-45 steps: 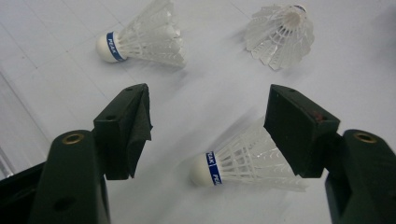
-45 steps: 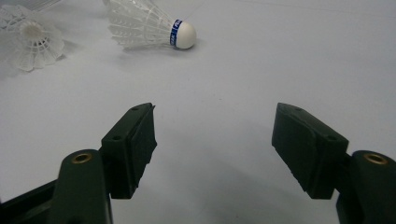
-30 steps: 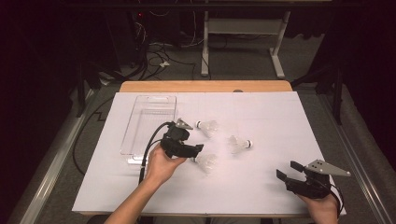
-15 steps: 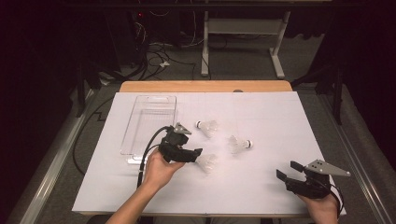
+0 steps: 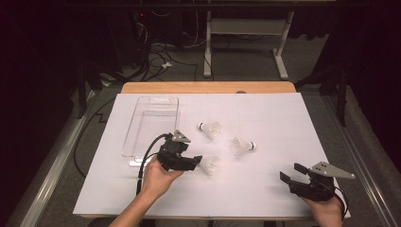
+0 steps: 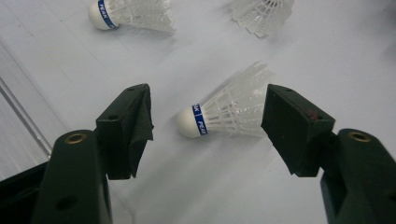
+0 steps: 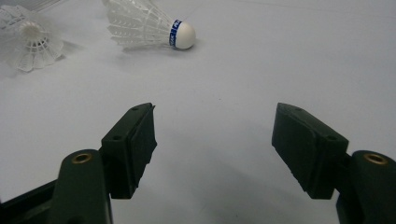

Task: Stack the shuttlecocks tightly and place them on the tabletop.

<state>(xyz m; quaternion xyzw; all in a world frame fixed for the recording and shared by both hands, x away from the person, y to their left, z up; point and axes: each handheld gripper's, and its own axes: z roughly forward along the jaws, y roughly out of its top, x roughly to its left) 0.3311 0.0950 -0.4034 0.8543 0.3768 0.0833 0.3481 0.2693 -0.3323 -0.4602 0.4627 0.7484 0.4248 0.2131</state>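
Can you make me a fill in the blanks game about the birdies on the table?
1. There are ___ shuttlecocks lying on the white table.
2. The nearest shuttlecock lies between the jaws of the ___ gripper, which are open.
3. The band around its cork tip is ___.
4. The clear tray has ___ shuttlecocks in it.

Missing words: three; left; blue; no
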